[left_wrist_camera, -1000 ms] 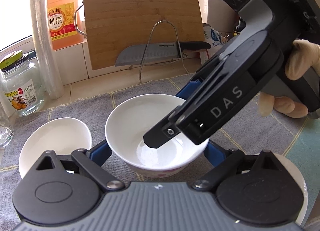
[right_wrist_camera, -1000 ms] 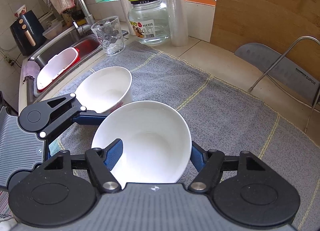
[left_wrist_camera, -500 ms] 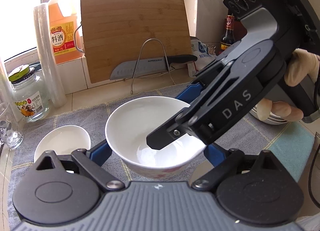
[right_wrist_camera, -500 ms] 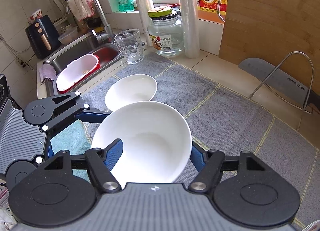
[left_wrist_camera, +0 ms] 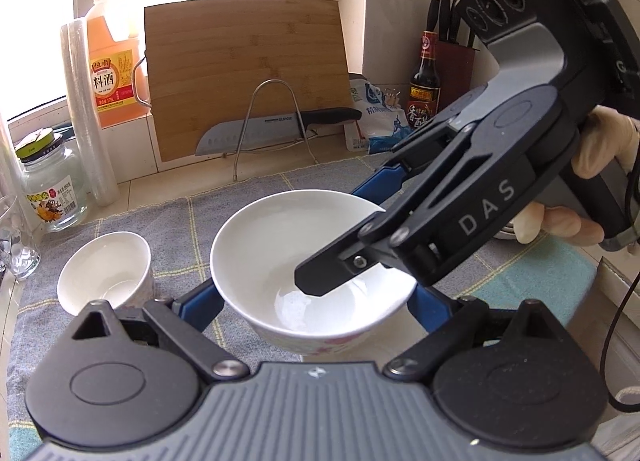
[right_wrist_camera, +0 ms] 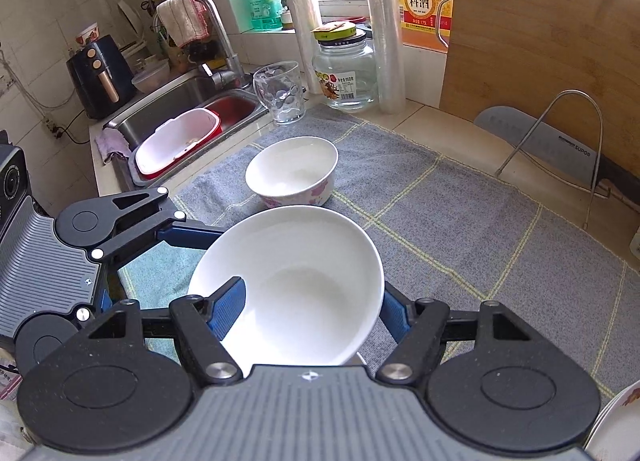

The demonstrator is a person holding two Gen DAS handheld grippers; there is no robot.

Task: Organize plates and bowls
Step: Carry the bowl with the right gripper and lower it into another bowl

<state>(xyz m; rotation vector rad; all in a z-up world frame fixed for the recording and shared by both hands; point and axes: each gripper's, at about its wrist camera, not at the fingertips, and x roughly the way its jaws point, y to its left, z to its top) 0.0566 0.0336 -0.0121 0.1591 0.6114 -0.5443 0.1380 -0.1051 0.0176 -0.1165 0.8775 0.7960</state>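
- White porcelain aloft: your left tool (left_wrist_camera: 316, 301) clasps the large bowl (left_wrist_camera: 312, 261) by its sides, while your right tool (right_wrist_camera: 308, 301) pinches its rim, one finger inside.
- Step in hand, by the look: carrying it to stack.
- Small bowl (right_wrist_camera: 294, 171) waits on the grey mat (right_wrist_camera: 460, 221) towards the bench's sink edge.
- Open mat lies right; glass (right_wrist_camera: 282, 93) and knife rack (right_wrist_camera: 560, 133) crowd the back.
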